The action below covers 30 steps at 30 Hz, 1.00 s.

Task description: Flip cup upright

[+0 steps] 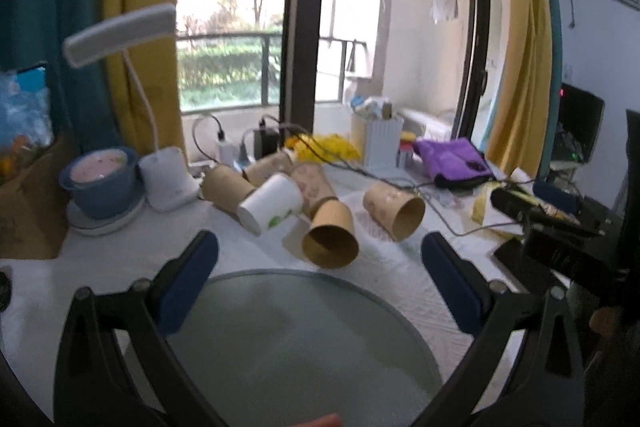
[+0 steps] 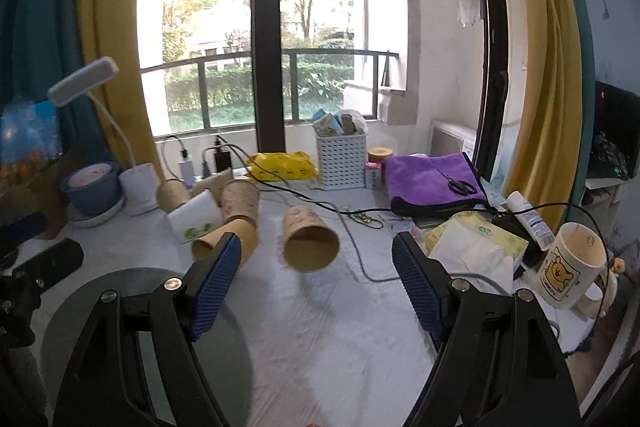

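Right gripper (image 2: 316, 267): jaws spread wide, nothing between the blue pads (image 2: 216, 283), hovering over the white table (image 2: 340, 339). Left gripper (image 1: 320, 267): likewise wide open and empty, above a round glass disc (image 1: 304, 339) at the near edge; disc cut off by the gripper frame at the bottom in both views.

Just beyond the right gripper, a brown cup (image 2: 310, 239) on its side, alone, long axis running near to far, open mouth toward the camera, base pointing far. In the left view the same cup (image 1: 394, 211) lies right of centre, mouth facing near and slightly right.

Left of it, a pile of more cups, all tipped over and touching: a tan one (image 1: 330, 237) nearest, mouth toward the near side, partly hidden behind the left pad in the right view; a white cup (image 1: 270, 207) with a green print, base toward the near left; three more behind, overlapping, hard to separate.

Far left: blue bowl (image 1: 100, 183) on a plate, and a white lamp (image 1: 164, 179). Far middle: white basket (image 2: 342, 163). Far right: purple cloth (image 2: 432, 179) with scissors (image 2: 460, 185) on it. Near right: tissue pack (image 2: 476, 247) and an upright mug (image 2: 572, 267) with a bear print. Black cable (image 2: 352, 243) trailing across the table beside the lone cup.

Left view blurred throughout; small items at its right edge not readable.
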{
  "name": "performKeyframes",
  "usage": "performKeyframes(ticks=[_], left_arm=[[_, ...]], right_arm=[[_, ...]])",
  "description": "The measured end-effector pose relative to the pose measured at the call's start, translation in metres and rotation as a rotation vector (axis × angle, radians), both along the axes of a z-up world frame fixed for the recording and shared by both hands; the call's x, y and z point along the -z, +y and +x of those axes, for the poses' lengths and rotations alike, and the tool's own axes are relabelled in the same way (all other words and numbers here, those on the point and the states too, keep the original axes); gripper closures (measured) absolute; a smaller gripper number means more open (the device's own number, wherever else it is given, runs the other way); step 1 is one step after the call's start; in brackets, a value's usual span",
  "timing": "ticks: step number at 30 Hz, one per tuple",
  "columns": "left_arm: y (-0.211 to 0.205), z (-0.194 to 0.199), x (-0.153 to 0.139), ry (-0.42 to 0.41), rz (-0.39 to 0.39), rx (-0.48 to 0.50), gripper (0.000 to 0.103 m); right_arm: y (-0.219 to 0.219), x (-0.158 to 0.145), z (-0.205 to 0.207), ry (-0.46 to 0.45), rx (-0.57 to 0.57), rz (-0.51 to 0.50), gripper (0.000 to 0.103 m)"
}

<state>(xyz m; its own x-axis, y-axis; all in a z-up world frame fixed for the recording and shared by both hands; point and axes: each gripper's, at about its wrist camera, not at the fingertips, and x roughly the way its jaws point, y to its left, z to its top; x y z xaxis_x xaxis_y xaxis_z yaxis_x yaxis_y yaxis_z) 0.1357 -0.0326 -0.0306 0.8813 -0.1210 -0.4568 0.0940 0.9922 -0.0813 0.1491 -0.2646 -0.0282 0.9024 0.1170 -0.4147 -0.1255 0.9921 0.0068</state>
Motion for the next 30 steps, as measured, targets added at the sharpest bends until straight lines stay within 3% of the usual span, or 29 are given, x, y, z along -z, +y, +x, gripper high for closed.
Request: performKeyframes(ticks=[15,21,24,30], left_arm=[[-0.029,0.133,0.050,0.240,0.094,0.077,0.001],[-0.036,0.172,0.070,0.306,0.117,0.097,0.001],[-0.039,0.191,0.083,0.377,0.116,0.111,0.001],[-0.040,0.207,0.098,0.475,0.163,0.114,0.003]], right_arm=[[-0.012,0.038,0.092,0.118,-0.014,0.047,0.023],[-0.010,0.053,0.111,0.158,-0.034,0.065,0.023],[-0.009,0.060,0.119,0.176,-0.042,0.075,0.023],[-0.015,0.062,0.121,0.177,-0.036,0.093,0.023]])
